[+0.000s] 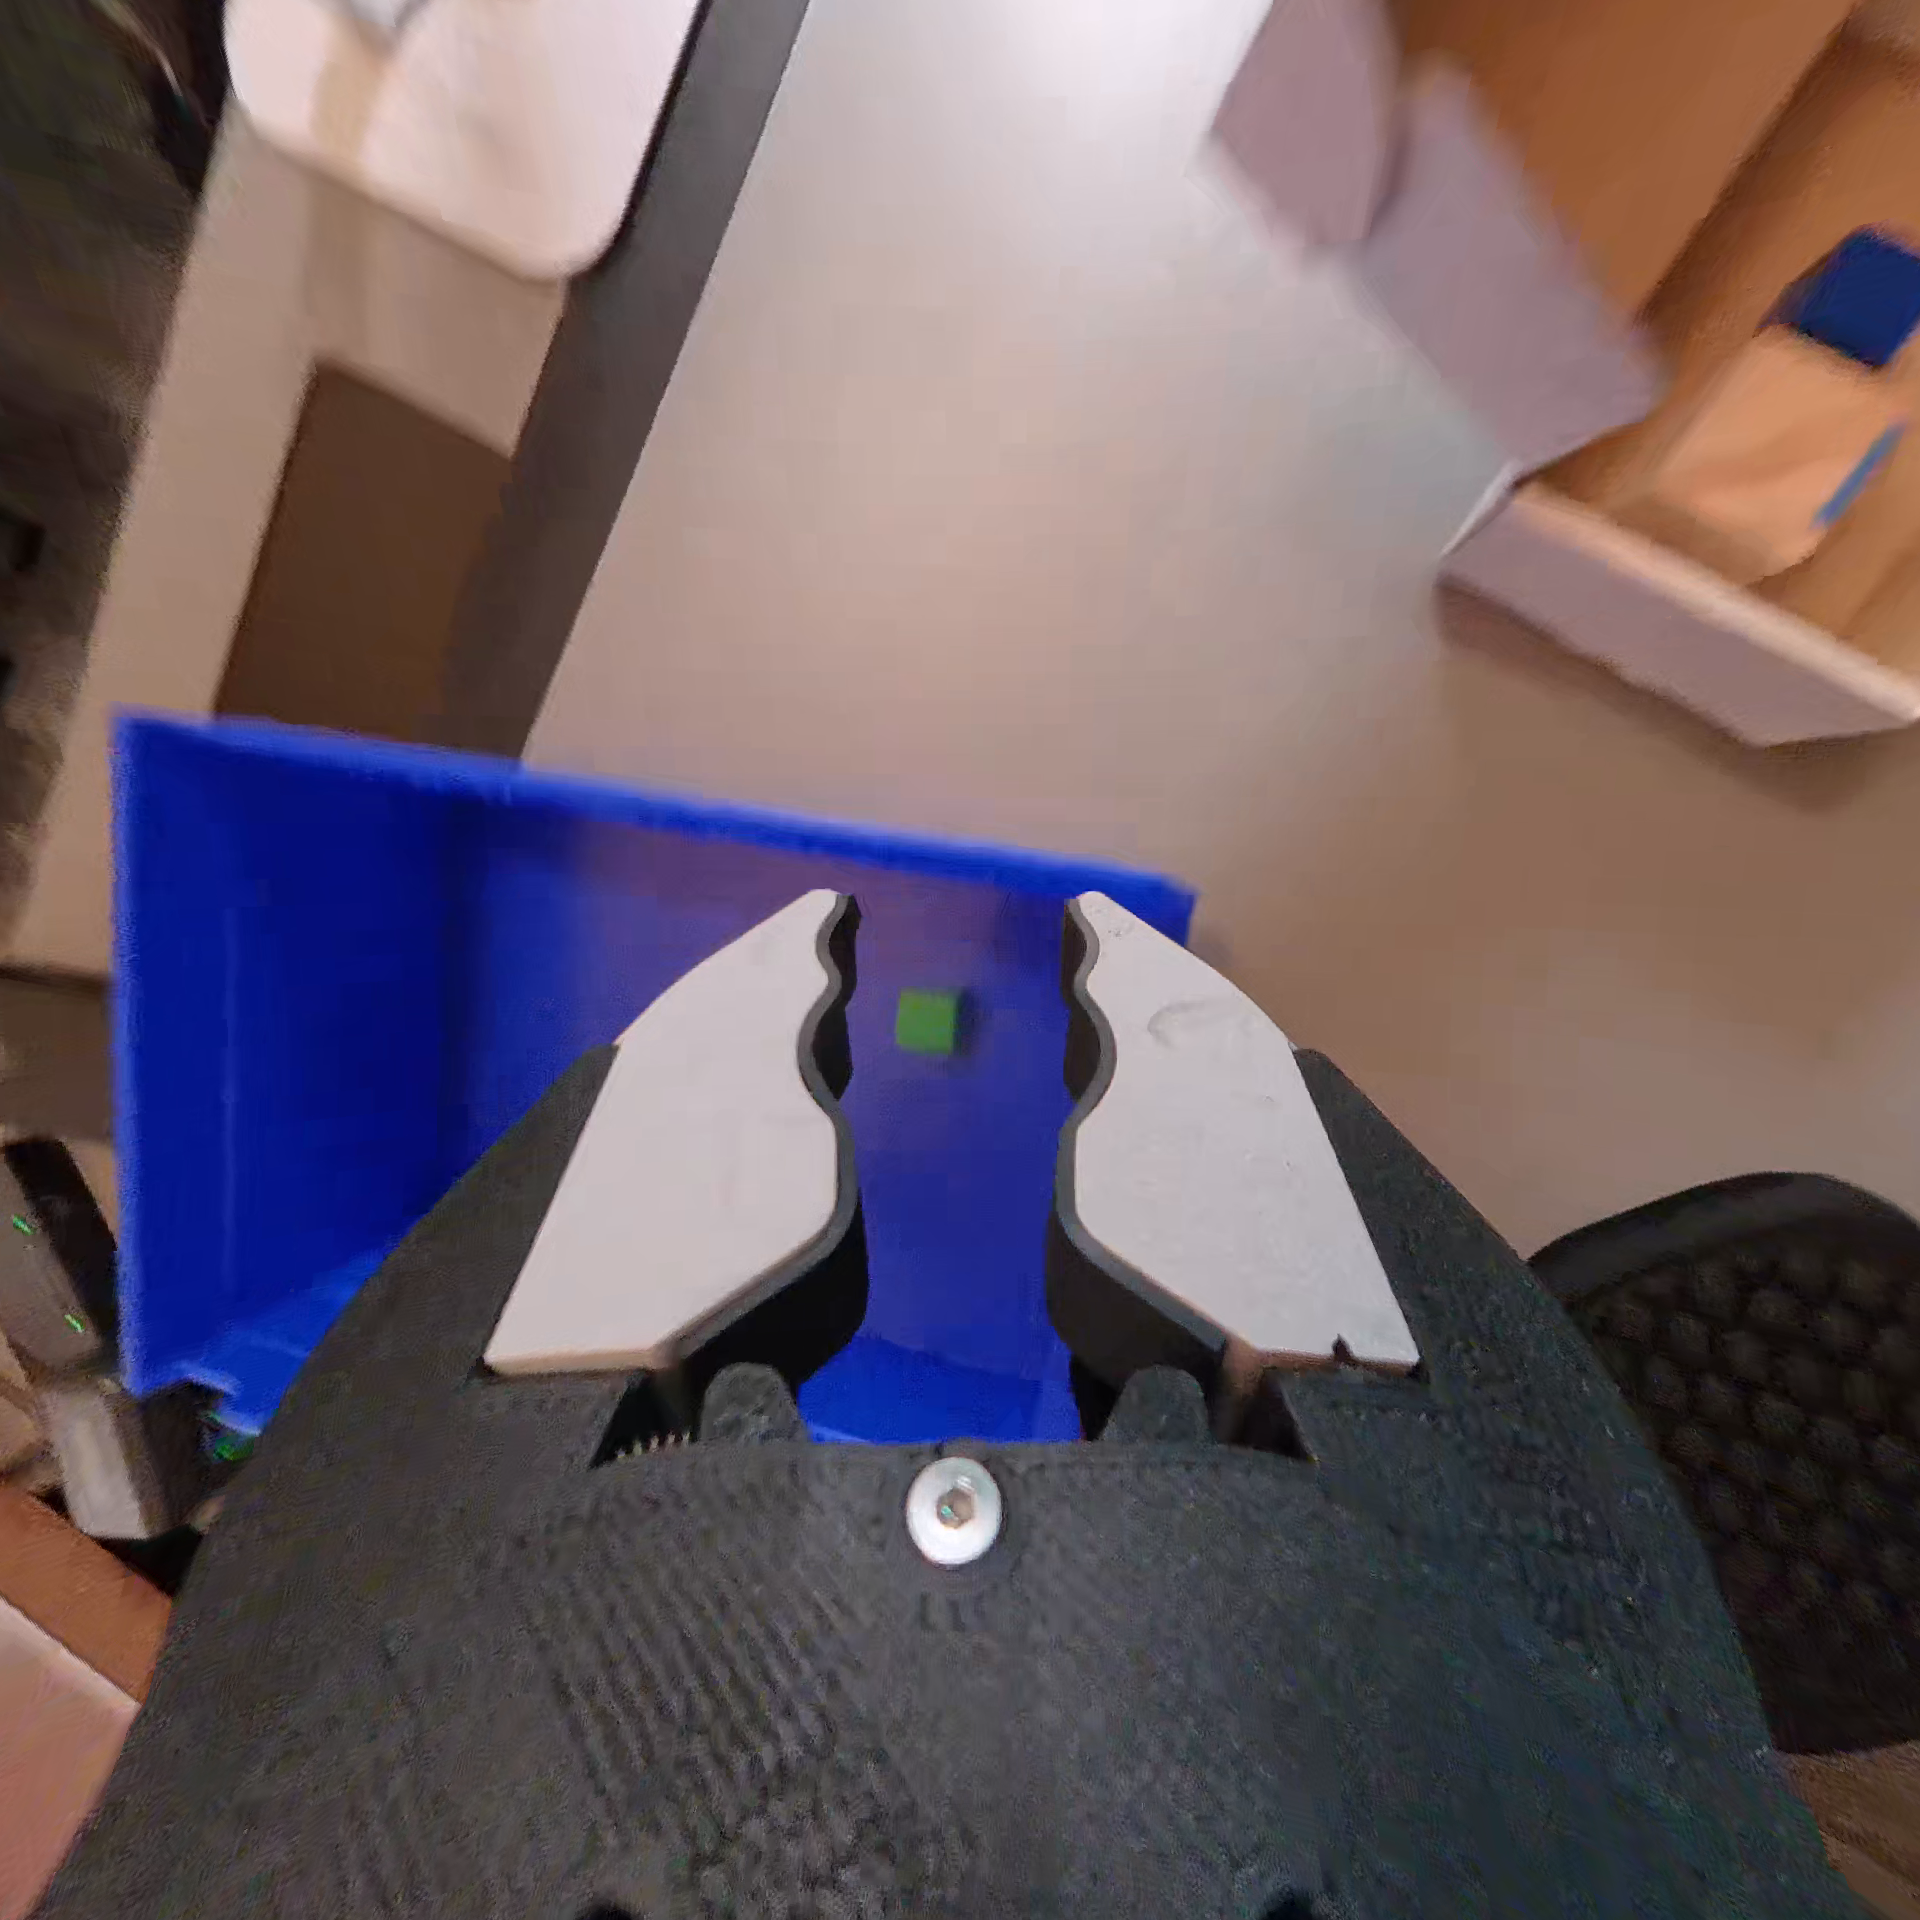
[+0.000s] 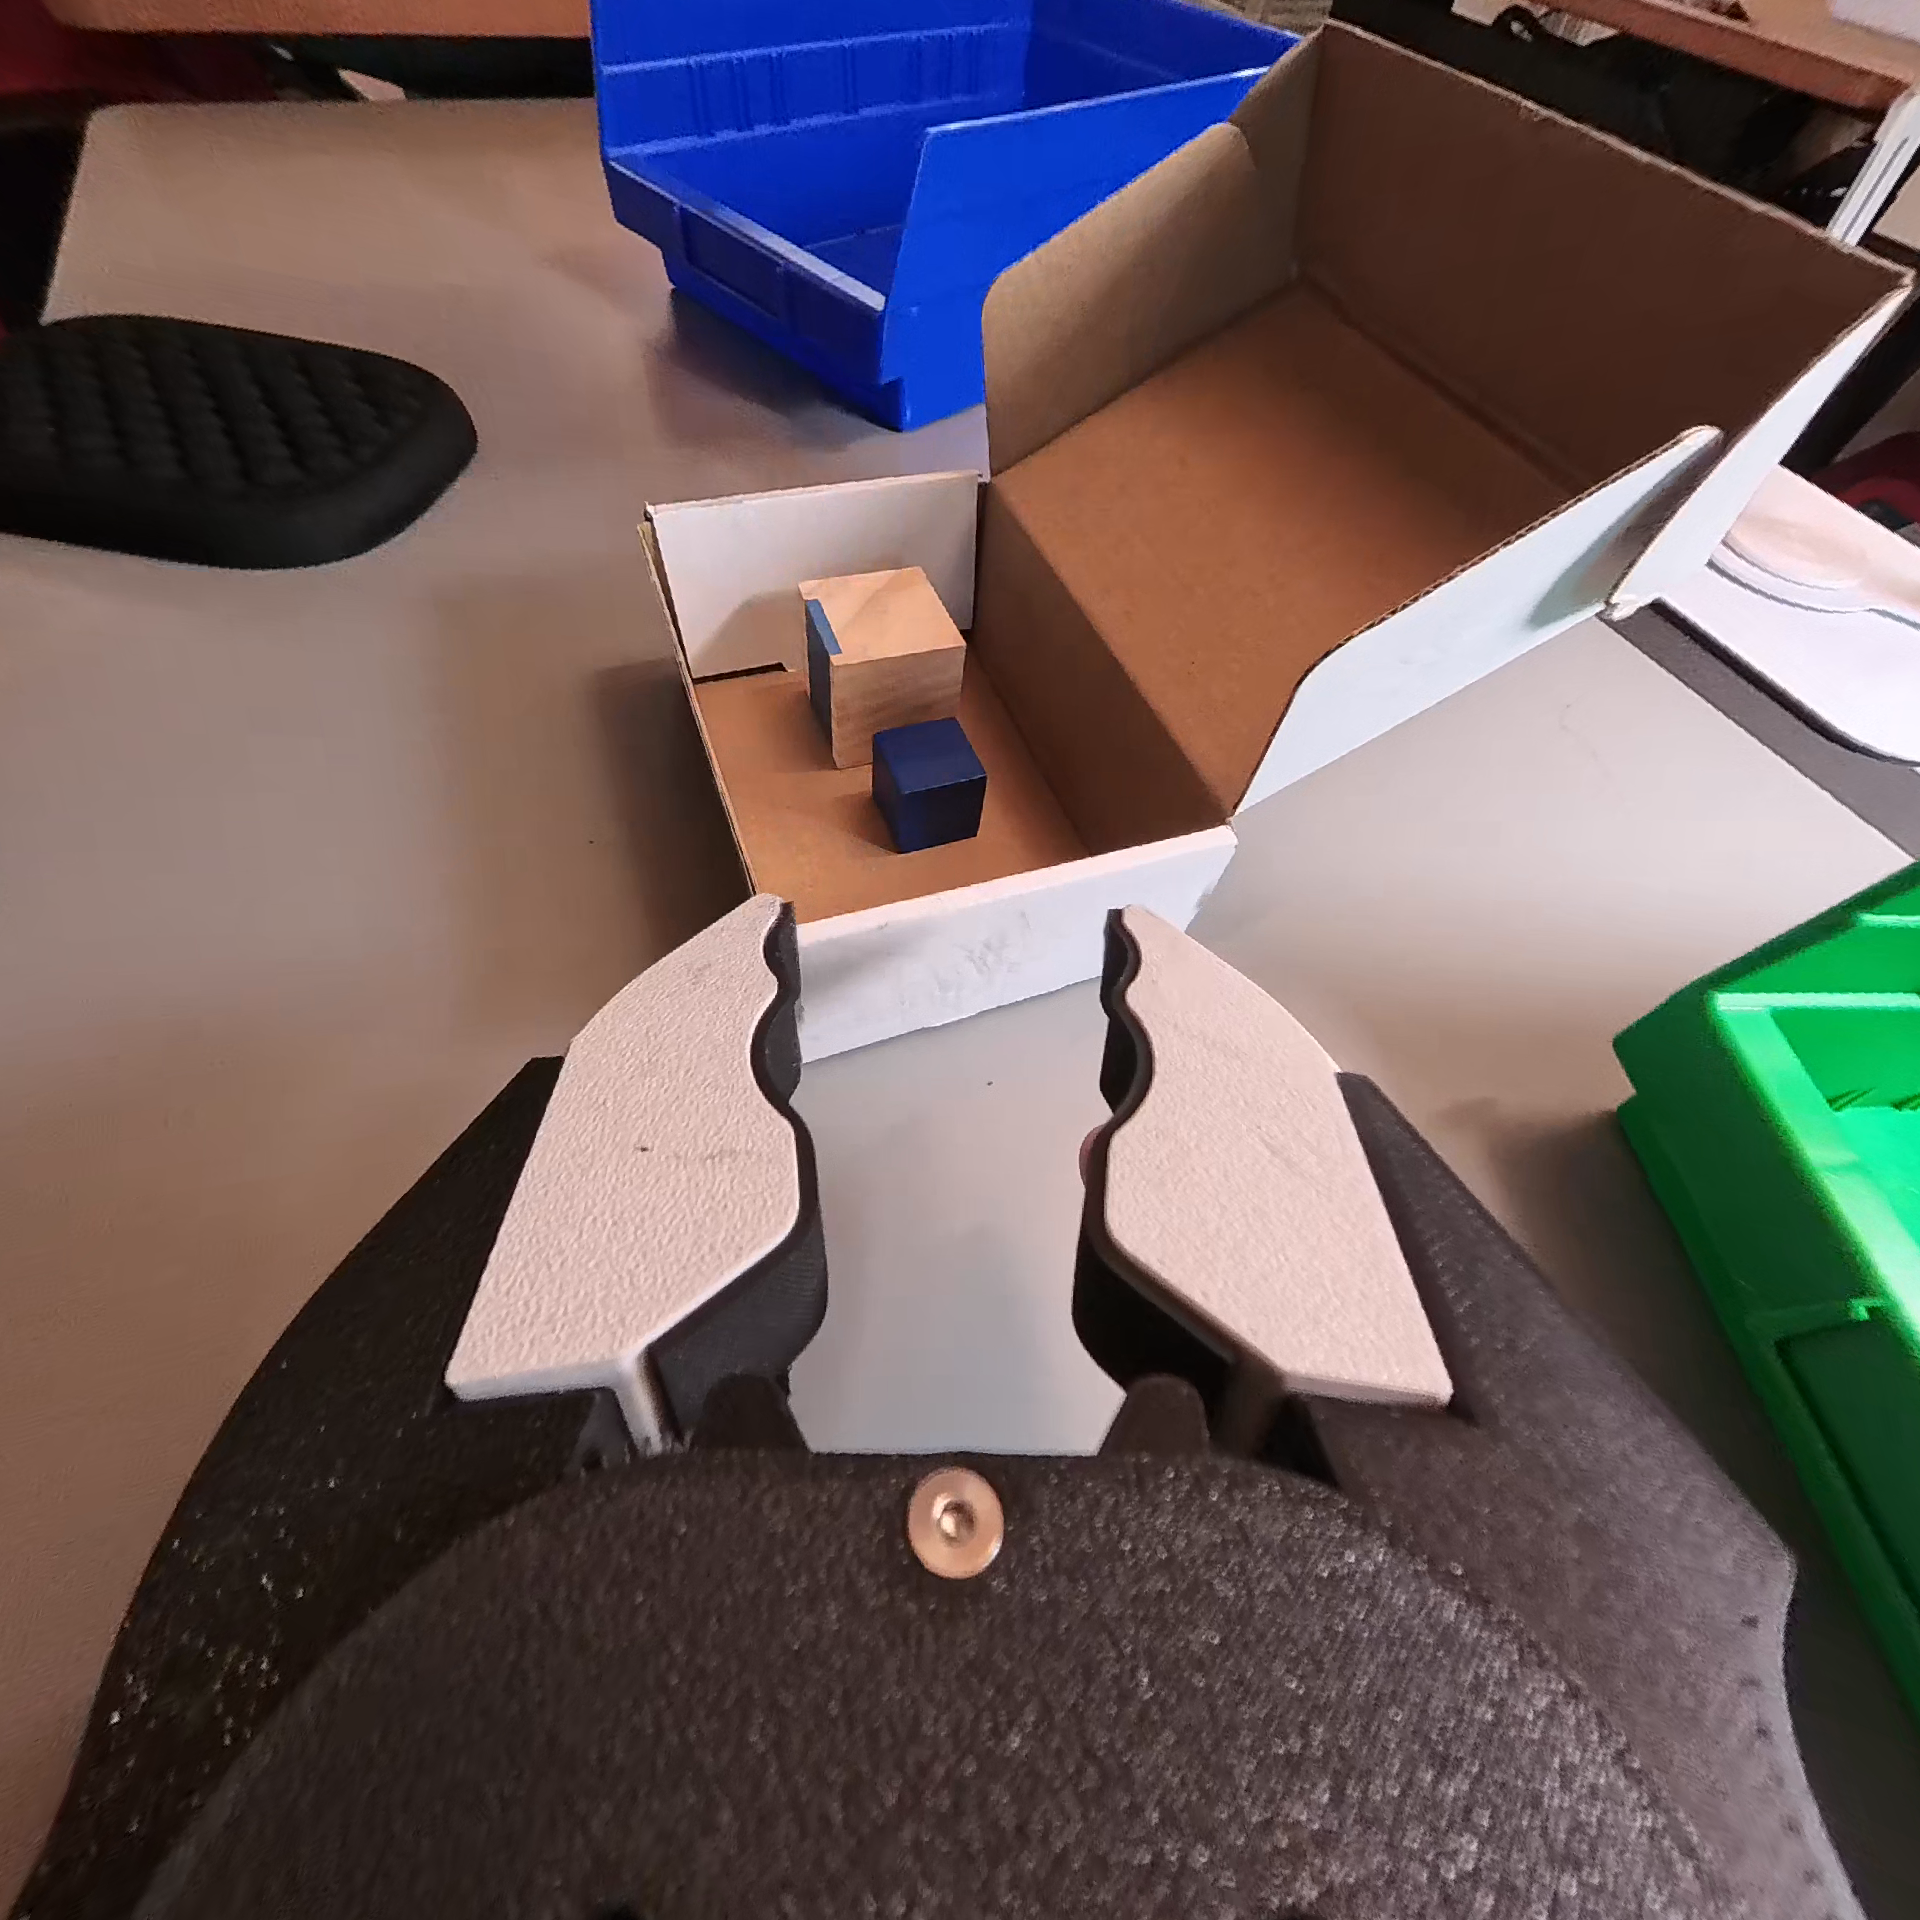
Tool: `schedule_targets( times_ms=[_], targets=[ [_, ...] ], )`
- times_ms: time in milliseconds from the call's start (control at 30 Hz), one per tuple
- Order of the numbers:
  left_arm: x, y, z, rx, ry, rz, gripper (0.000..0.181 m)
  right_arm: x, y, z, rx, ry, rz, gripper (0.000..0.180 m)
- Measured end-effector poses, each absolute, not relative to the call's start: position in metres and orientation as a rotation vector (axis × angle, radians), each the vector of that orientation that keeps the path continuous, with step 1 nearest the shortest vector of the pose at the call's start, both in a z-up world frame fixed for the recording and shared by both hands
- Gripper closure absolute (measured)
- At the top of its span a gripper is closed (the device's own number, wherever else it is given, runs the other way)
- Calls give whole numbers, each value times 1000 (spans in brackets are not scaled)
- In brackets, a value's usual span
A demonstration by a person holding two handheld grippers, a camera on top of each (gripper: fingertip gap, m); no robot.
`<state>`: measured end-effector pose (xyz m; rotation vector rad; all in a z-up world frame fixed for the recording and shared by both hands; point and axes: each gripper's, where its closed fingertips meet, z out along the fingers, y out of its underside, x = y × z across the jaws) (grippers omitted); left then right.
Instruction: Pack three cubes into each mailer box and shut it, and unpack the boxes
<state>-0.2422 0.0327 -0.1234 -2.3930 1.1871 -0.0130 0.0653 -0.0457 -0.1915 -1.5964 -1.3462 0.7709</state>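
In the left wrist view my left gripper (image 1: 961, 925) is open and empty over the blue bin (image 1: 416, 997), with a small green cube (image 1: 928, 1022) lying inside the bin between the fingers. The open mailer box (image 1: 1662, 623) shows blurred at the upper right with a blue cube (image 1: 1860, 301) in it. In the right wrist view my right gripper (image 2: 951, 935) is open and empty just before the white front wall of the mailer box (image 2: 997, 966). Inside stand a larger wooden cube (image 2: 894, 665) and a small dark blue cube (image 2: 928, 787). The lid (image 2: 1455, 312) stands open.
The blue bin (image 2: 831, 166) stands behind the box in the right wrist view. A green bin (image 2: 1787, 1143) sits at the right edge. A black padded rest (image 2: 208, 436) lies at the left, also seen in the left wrist view (image 1: 1745, 1382). The table edge (image 1: 644, 364) runs at upper left. There is about 35 cm between the tips of the two grippers.
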Motion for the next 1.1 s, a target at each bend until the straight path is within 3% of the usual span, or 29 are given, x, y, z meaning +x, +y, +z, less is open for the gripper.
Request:
schedule_targets(
  times_ms=[33,300,700,900,1100],
  targets=[
    [-259,32,-134,-2435,1149,-15,146,65,-46,-192,-1599,-1347,773,124],
    [-305,17,-214,-2618,1091,-87,144,65,-44,-195,-1610,-1342,770,124],
    [-310,25,-250,-2678,1135,-17,156,67,-43,-195,-1613,-1336,766,124],
    [-311,25,-240,-2670,1153,9,159,67,-42,-195,-1613,-1338,763,124],
    [-283,31,-158,-2537,1222,125,160,66,-43,-196,-1618,-1342,770,124]
  ],
)
